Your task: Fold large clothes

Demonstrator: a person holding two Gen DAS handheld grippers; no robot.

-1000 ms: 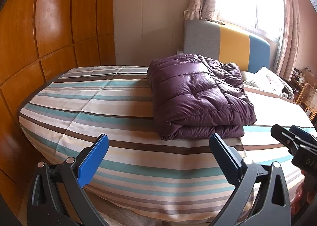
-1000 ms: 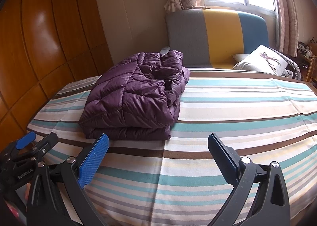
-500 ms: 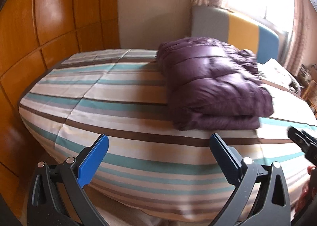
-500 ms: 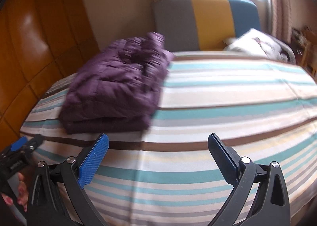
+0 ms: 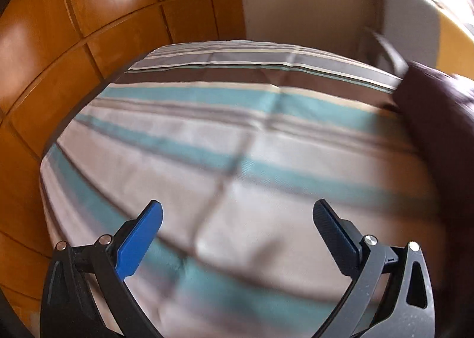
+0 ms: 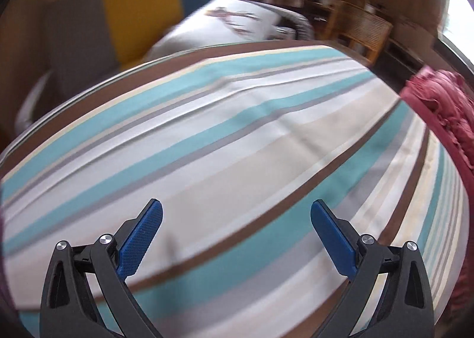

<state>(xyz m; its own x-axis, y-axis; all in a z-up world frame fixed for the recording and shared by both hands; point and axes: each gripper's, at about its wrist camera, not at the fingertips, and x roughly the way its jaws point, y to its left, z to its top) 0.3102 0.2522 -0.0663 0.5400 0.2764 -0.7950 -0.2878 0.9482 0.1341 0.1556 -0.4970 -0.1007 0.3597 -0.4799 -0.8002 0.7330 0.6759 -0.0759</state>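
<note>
The folded purple down jacket (image 5: pixel 441 136) lies on the striped bed (image 5: pixel 225 142), at the right edge of the blurred left wrist view. My left gripper (image 5: pixel 237 219) is open and empty over bare striped sheet, left of the jacket. My right gripper (image 6: pixel 237 219) is open and empty over the striped bed (image 6: pixel 225 130). A sliver of purple shows at that view's left edge. A crumpled pink-red garment (image 6: pixel 438 100) lies at the bed's right edge, right of the right gripper.
An orange wooden wardrobe (image 5: pixel 74 50) stands left of the bed. A grey, yellow and blue headboard (image 6: pixel 139 3) and a white pillow (image 6: pixel 225 23) are at the far end. Wooden furniture (image 6: pixel 361 29) stands beyond the bed's right side.
Both grippers swung apart: the left view turned left, so the jacket slid to its right edge. The right view turned right, losing the jacket and bringing in the pink-red garment. Both stayed open.
</note>
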